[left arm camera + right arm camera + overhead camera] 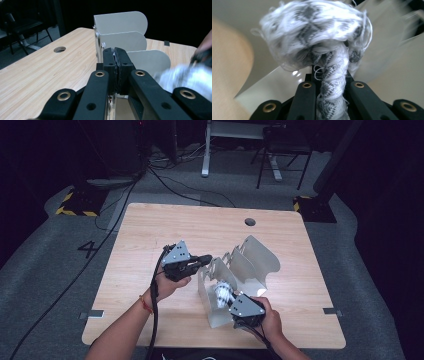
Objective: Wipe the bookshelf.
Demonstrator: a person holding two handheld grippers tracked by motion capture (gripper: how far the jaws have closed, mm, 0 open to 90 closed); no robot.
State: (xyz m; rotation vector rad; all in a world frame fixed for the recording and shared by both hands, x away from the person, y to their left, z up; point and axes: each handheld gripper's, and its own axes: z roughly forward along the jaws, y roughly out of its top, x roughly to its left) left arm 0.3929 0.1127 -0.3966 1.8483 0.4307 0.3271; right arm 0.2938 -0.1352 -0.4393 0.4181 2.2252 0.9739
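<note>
A: At left on the wooden desk point(150, 230), what is the left gripper point(200, 261) doing?

B: Its jaws are pressed together, seemingly pinching the edge of a wall of the grey metal rack point(250, 265), beside its curved dividers.

A: And to the right of it?

B: The right gripper point(234, 301), in the person's right hand point(270, 317), has its jaws clamped on a rolled grey-and-white knitted cloth point(317, 40), gripping the twisted tail while the bunched end flares above them.

A: Where does the cloth sit?

B: Over the rack's nearest compartment, at the desk's near edge, close against the pale metal wall.
</note>
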